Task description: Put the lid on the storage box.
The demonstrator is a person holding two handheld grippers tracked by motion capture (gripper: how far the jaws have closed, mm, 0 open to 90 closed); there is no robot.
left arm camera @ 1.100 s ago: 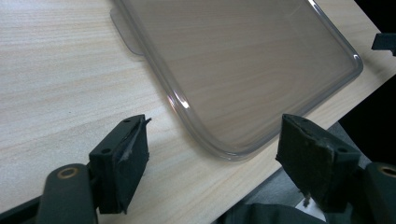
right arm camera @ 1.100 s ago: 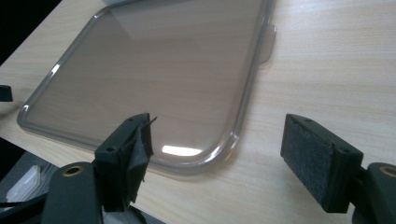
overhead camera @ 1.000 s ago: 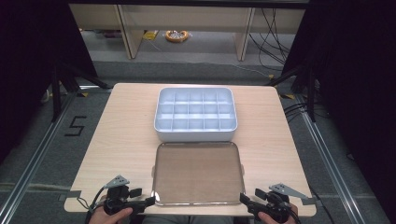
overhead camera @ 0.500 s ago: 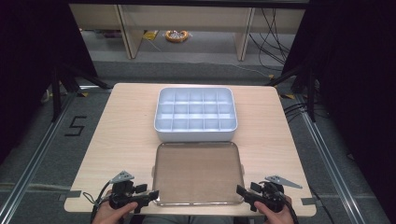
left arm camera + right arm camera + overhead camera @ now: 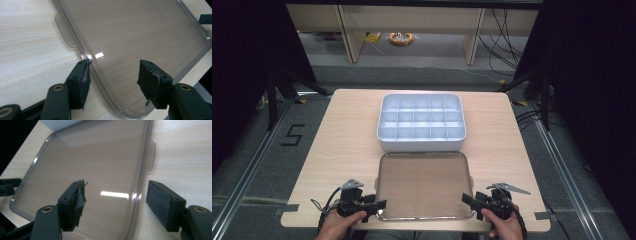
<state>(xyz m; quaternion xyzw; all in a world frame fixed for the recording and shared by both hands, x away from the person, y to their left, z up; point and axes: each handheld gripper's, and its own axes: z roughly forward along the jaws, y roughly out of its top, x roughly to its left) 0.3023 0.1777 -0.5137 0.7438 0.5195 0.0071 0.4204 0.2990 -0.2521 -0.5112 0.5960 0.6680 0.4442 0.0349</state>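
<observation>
The left gripper (image 5: 379, 204) stood wide open astride the near left edge of the clear lid (image 5: 424, 184), gripping nothing. The right gripper (image 5: 468, 199) gaped likewise over the near right edge. The lid lay flat on the table (image 5: 347, 145), just before the white divided box (image 5: 420, 122).

Lab: wooden table (image 5: 347, 145) between black curtains (image 5: 247, 65), floor rails (image 5: 242, 180), loose cables (image 5: 507, 30).

White divided box (image 5: 421, 122), clear smoky lid (image 5: 424, 186), pale wood-grain table (image 5: 344, 135).
</observation>
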